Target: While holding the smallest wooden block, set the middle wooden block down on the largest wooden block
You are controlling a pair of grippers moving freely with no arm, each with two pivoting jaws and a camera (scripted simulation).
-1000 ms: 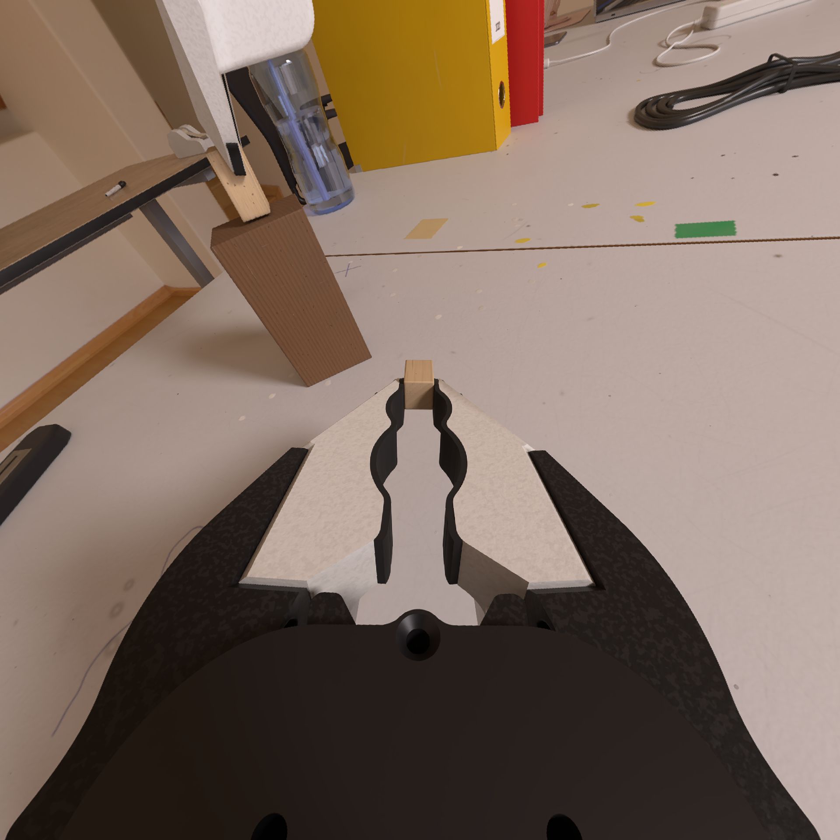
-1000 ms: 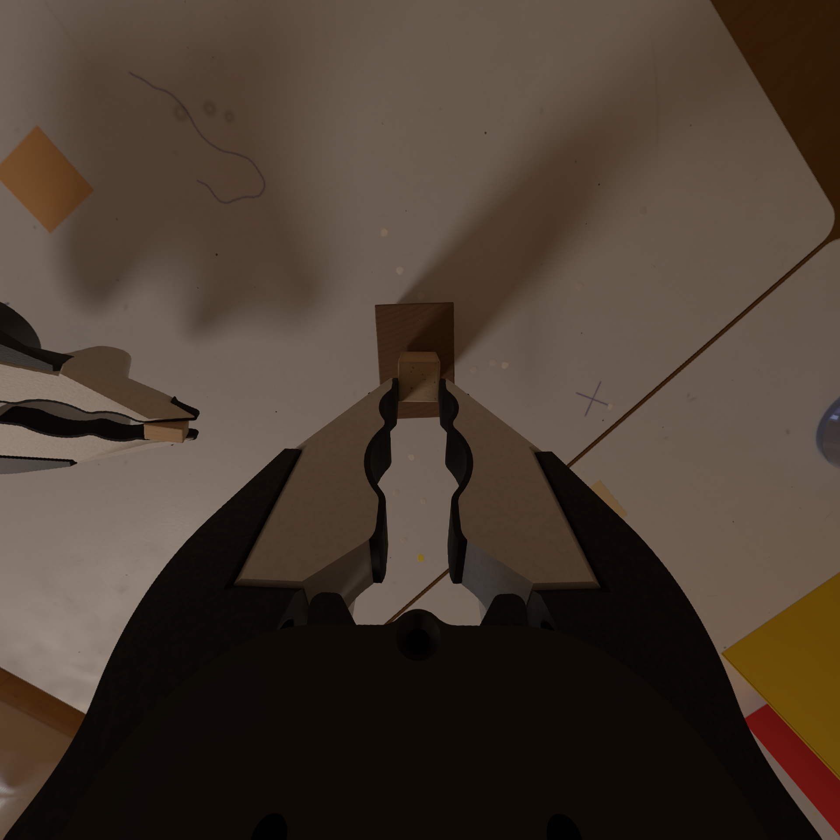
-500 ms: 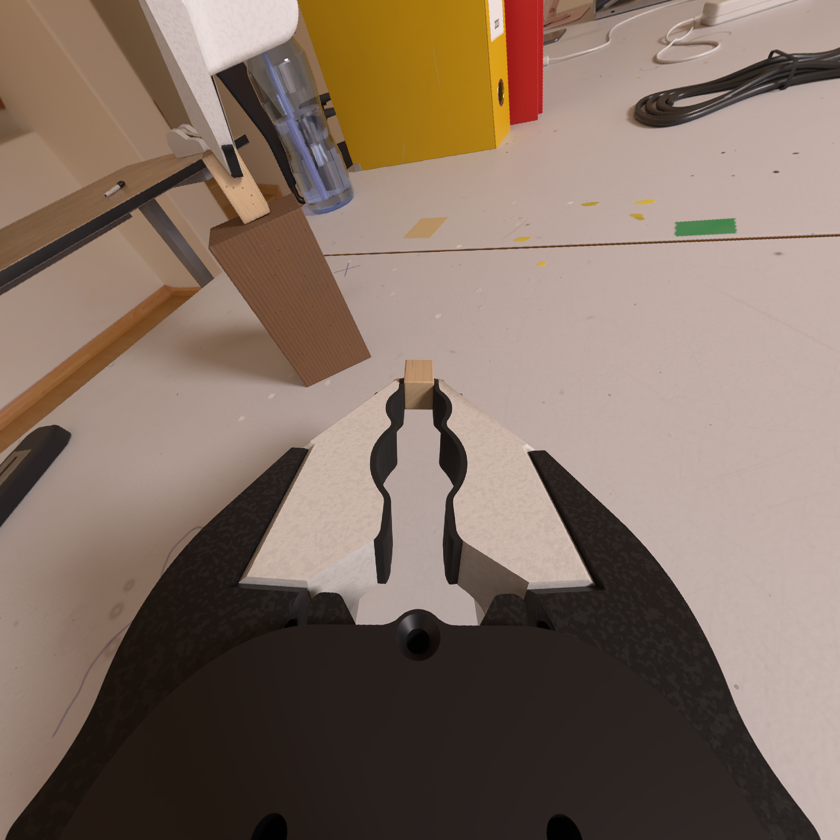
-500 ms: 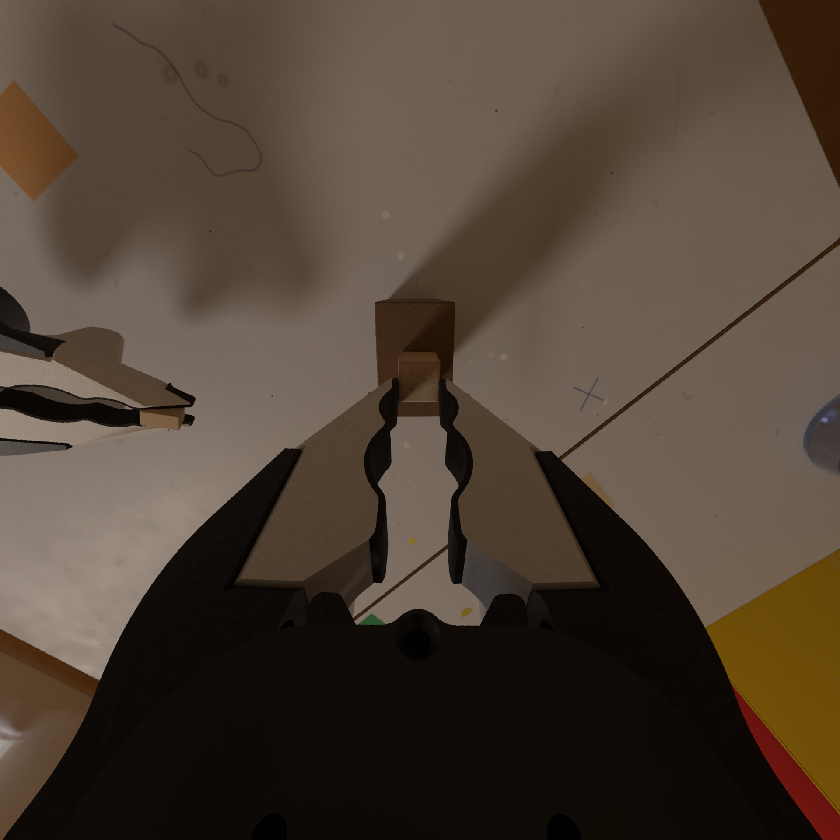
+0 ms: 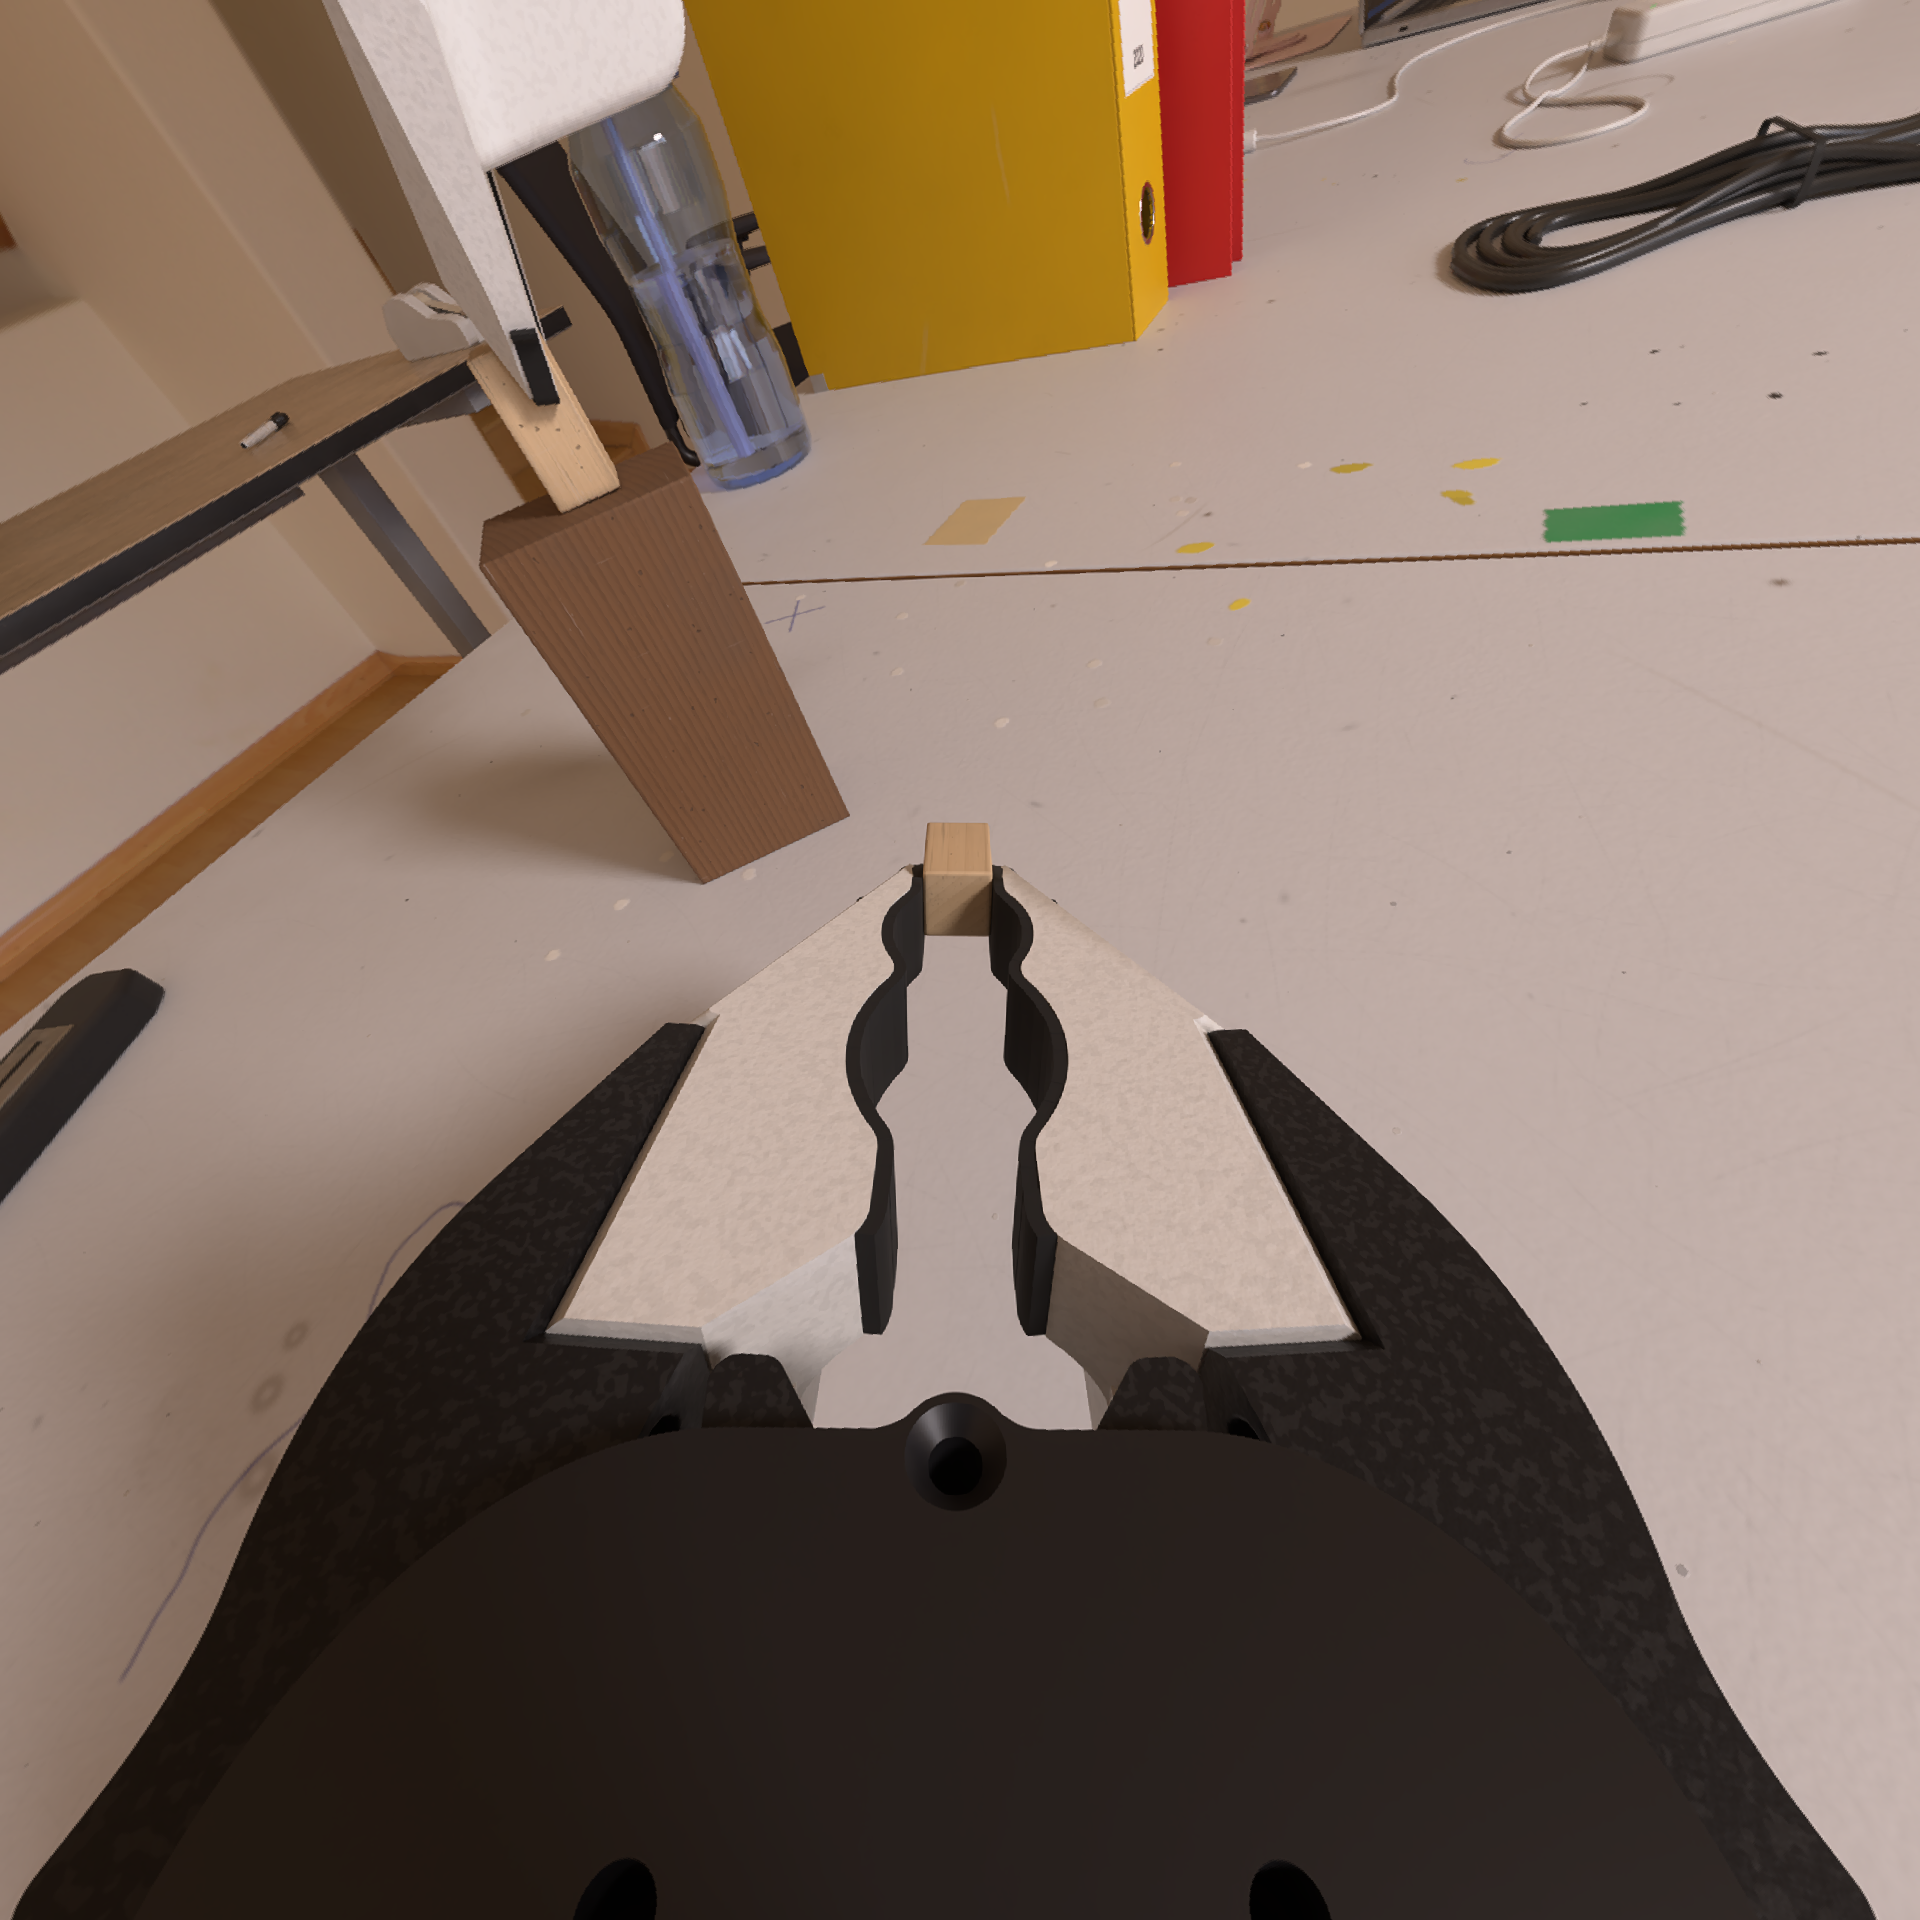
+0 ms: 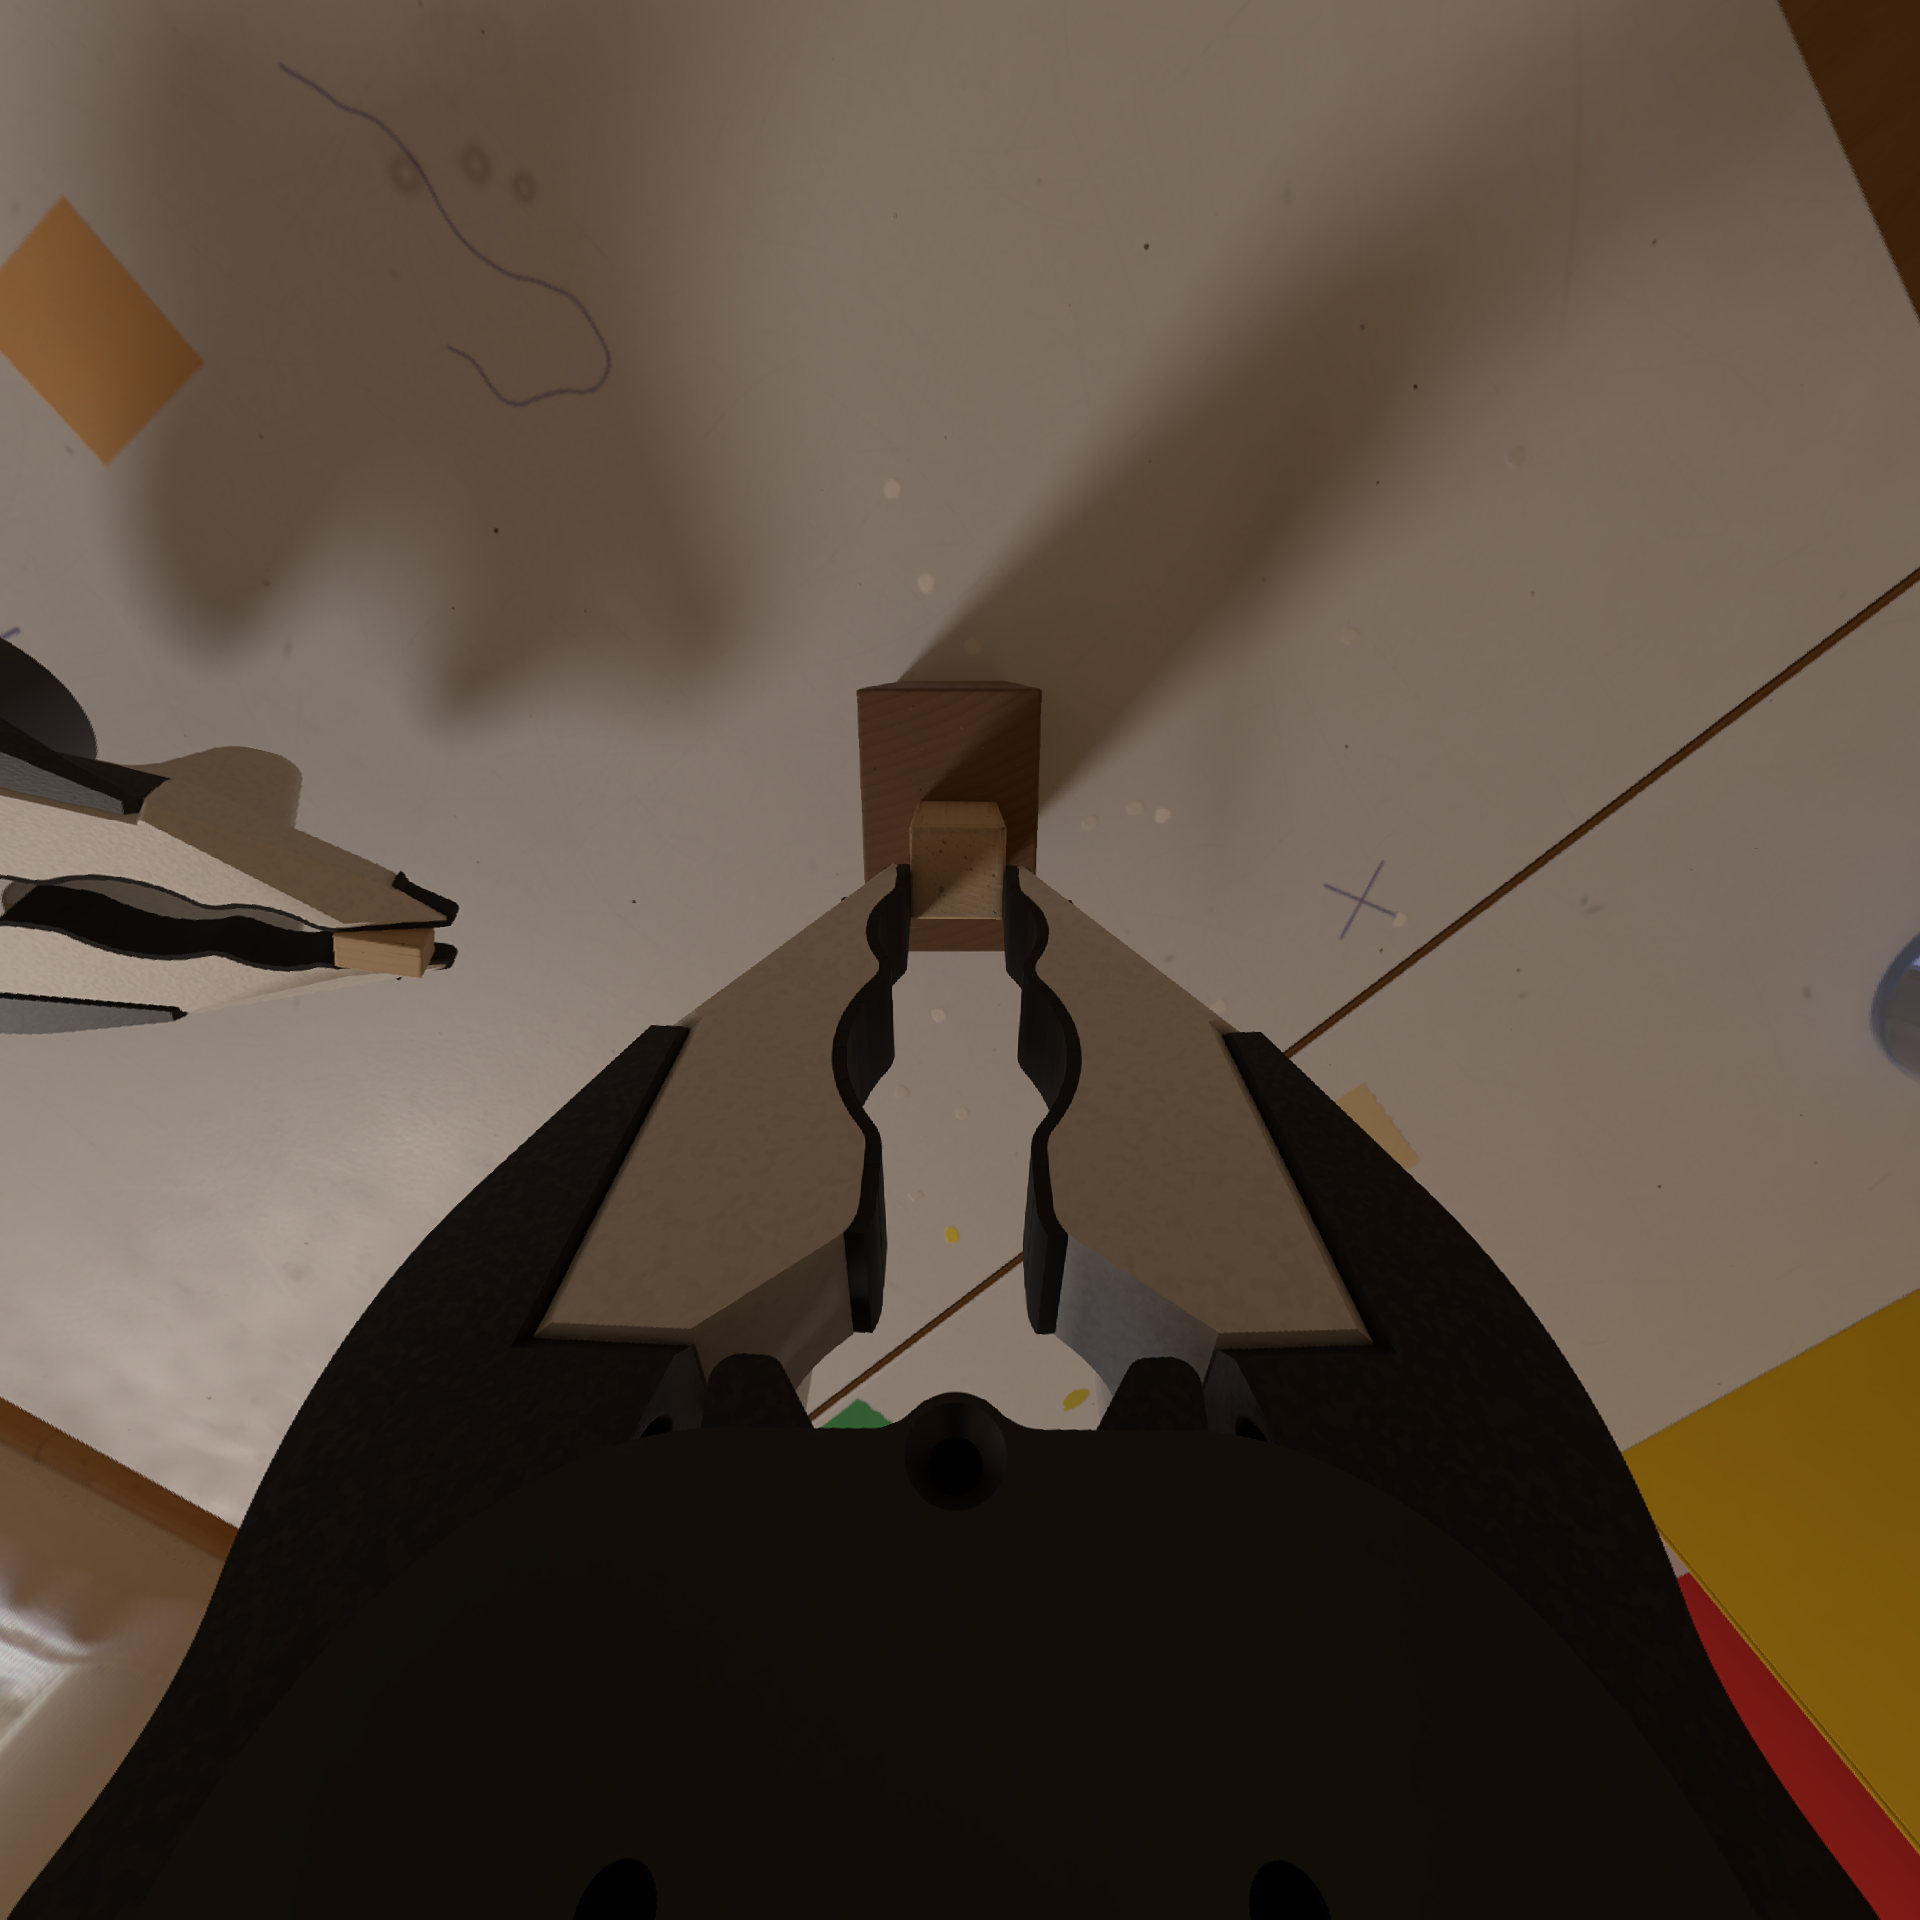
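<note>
My left gripper [image 5: 957, 883] is shut on the smallest wooden block [image 5: 957, 878], a pale cube held above the table. My right gripper [image 6: 956, 883] is shut on the middle wooden block [image 6: 958, 868], a pale bar pointing down at the top of the largest wooden block [image 6: 948, 748], a tall dark brown post. In the left wrist view the bar [image 5: 551, 436] meets the top corner of the brown post [image 5: 665, 665], with the right gripper [image 5: 520, 364] above it. In the right wrist view the left gripper [image 6: 436, 935] with its cube [image 6: 382, 951] is at the left.
A clear bottle [image 5: 686, 281] stands behind the brown post. A yellow binder [image 5: 935, 177] and a red binder [image 5: 1200, 135] stand farther back. A coiled black cable [image 5: 1662, 208] lies at the back right. A wooden desk [image 5: 208, 468] and the table edge are at the left.
The right gripper has lowered slightly with the middle block, bringing its end down to the top of the brown post. The left gripper has held still with the cube.
</note>
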